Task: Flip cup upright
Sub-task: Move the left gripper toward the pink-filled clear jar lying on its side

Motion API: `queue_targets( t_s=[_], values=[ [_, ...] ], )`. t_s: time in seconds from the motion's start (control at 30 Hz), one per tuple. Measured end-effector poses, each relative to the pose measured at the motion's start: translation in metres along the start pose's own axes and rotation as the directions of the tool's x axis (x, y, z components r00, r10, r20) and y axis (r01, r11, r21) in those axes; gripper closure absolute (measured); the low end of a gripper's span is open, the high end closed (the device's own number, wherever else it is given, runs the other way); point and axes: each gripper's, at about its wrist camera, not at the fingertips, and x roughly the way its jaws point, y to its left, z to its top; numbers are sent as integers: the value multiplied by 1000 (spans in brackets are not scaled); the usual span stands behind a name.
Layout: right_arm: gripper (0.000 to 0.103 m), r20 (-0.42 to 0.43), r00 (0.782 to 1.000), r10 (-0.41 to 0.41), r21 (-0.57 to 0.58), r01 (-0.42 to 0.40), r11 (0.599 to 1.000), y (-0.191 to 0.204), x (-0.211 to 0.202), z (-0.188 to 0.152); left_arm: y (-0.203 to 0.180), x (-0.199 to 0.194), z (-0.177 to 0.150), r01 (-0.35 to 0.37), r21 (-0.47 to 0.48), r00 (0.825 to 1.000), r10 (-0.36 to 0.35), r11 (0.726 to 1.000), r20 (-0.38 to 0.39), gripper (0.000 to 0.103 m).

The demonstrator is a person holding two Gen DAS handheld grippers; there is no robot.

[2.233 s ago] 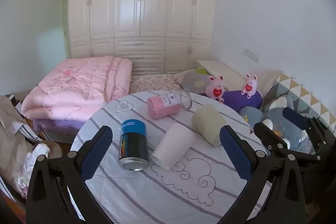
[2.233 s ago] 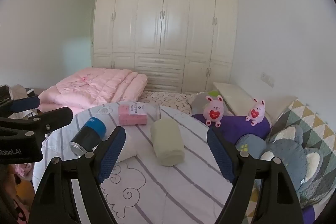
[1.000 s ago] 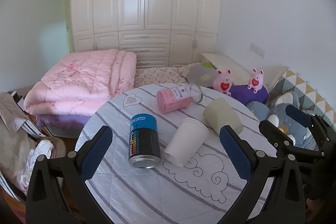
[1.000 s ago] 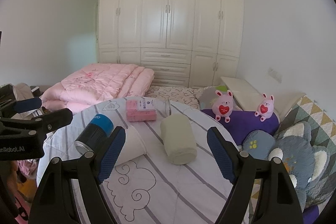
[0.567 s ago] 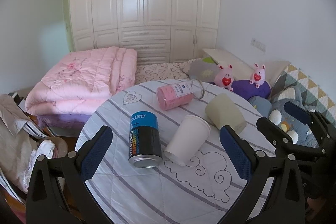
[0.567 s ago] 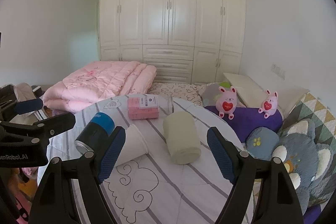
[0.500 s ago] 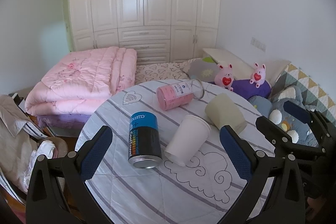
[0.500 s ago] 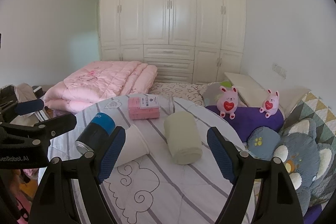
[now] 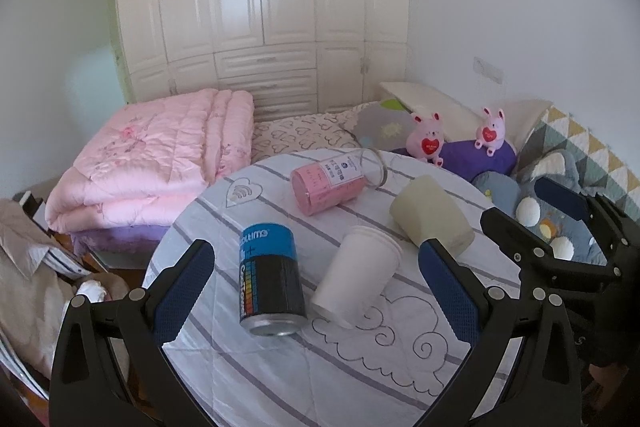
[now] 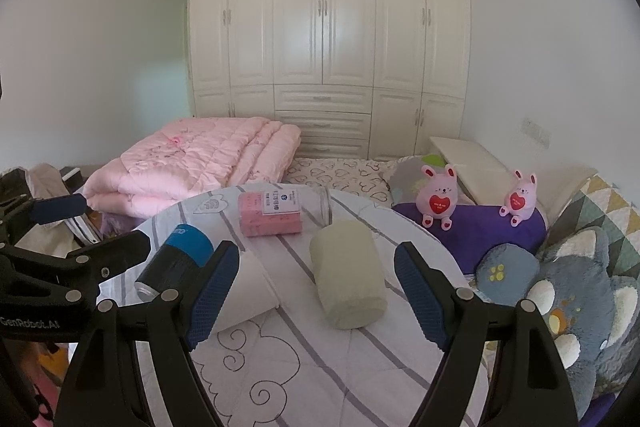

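Note:
A white paper cup [image 9: 356,279] lies on its side on the round table [image 9: 360,379], between a blue-black can [image 9: 270,279] and a beige cup [image 9: 430,215] that also lies on its side. My left gripper [image 9: 312,287] is open and empty, above and in front of the white cup. My right gripper [image 10: 318,291] is open and empty, with the beige cup [image 10: 348,289] between its fingers further off. In the right wrist view the white cup [image 10: 250,291] is partly hidden behind the left finger [image 10: 212,287].
A pink-filled glass jar [image 9: 334,183] lies on its side at the table's far part. A folded pink quilt [image 9: 152,163] lies on the bed behind. Plush toys and cushions [image 10: 560,267] crowd the right side. Clothes [image 9: 28,267] are heaped at the left.
Both wrist views have drifted slightly; the table objects sit a little lower and nearer in the frames. Both grippers stay open and nothing on the table has moved.

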Motion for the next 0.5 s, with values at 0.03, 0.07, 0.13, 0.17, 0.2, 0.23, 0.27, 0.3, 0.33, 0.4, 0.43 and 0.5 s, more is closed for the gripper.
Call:
queue_targets(
  t_s=[0.03, 0.07, 0.13, 0.17, 0.2, 0.23, 0.27, 0.3, 0.33, 0.4, 0.43, 0.5],
  values=[
    [22, -1, 1000, 1, 1, -1, 1000, -1, 1, 1, -1, 2, 2, 4, 12, 1000, -4, 1000, -3, 0],
    [22, -2, 1000, 1, 2, -1, 1000, -1, 3, 1, -3, 3, 5, 8, 20, 1000, -8, 1000, -6, 0],
    [22, -1, 1000, -2, 6, 2, 1000, -2, 5, 3, -4, 6, 10, 20, 41, 1000, -20, 999, -10, 0],
    [22, 0, 1000, -2, 10, 2, 1000, -4, 7, 4, -5, 8, 12, 27, 49, 1000, -27, 998, -11, 0],
    [22, -1, 1000, -4, 14, 4, 1000, -6, 9, 6, -6, 9, 15, 35, 62, 999, -34, 998, -15, 0],
    [22, 1, 1000, -7, 18, 7, 1000, -7, 10, 7, -8, 11, 18, 42, 73, 999, -41, 996, -16, 0],
    [22, 0, 1000, -10, 22, 10, 1000, -8, 12, 8, -9, 13, 21, 51, 82, 999, -50, 995, -18, 0],
    [22, 3, 1000, -15, 27, 15, 1000, -10, 13, 9, -11, 16, 24, 57, 93, 998, -55, 994, -20, 0],
    [22, 7, 1000, -20, 31, 20, 999, -11, 14, 10, -13, 18, 27, 58, 105, 998, -56, 993, -19, 0],
    [22, 3, 1000, -30, 37, 30, 999, -15, 17, 12, -16, 22, 30, 58, 128, 998, -56, 990, -19, 0],
    [22, 1, 999, -34, 42, 34, 999, -16, 18, 13, -18, 24, 32, 56, 140, 998, -53, 989, -21, 0],
    [22, -5, 999, -43, 52, 43, 998, -20, 22, 13, -20, 29, 34, 63, 156, 998, -60, 986, -28, 0]
  ],
)
